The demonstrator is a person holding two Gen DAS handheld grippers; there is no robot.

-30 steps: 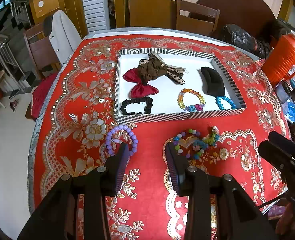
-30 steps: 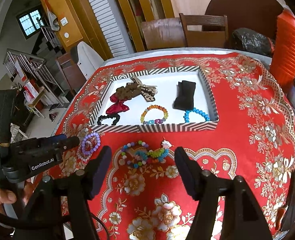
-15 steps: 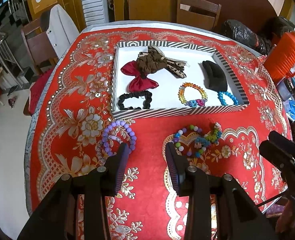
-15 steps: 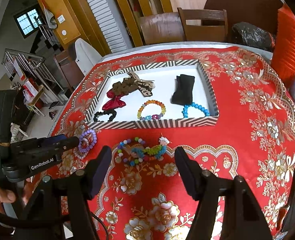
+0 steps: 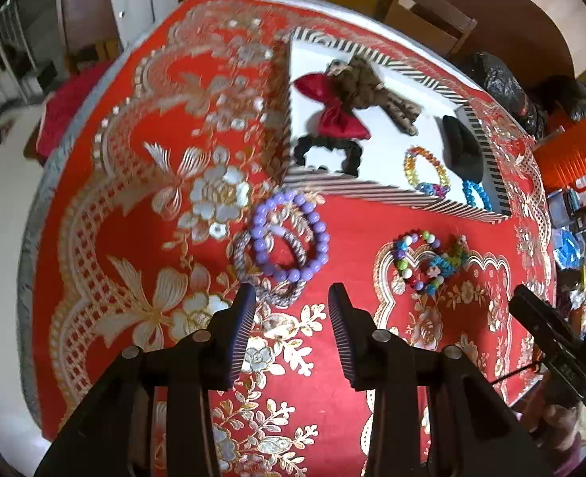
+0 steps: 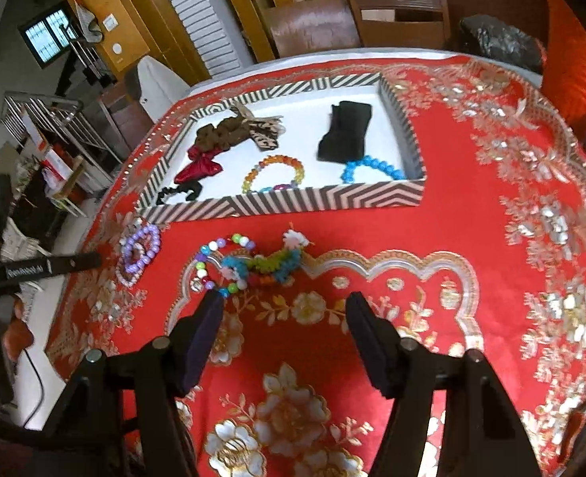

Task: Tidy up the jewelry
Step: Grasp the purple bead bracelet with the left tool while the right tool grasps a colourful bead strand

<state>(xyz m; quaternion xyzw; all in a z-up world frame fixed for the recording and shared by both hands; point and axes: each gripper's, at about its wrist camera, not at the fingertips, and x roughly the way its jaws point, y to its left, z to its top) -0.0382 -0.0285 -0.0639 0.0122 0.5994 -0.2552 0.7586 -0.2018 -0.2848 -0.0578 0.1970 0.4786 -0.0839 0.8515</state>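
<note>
A purple bead bracelet lies on a braided band on the red cloth, just ahead of my open left gripper. A multicolour bead bracelet and a colourful charm piece lie in front of my open right gripper. The striped tray holds a red bow, a brown bow, a black scrunchie, a rainbow bracelet, a blue bracelet and a black item. Both grippers are empty.
The round table has a red and gold cloth. An orange container and clutter stand at the right edge. Wooden chairs stand behind the table. The purple bracelet shows in the right wrist view too.
My left gripper has moved forward, down and left, so the purple bracelet is now just ahead of its fingertips. My right gripper has moved closer to the multicolour bracelet.
</note>
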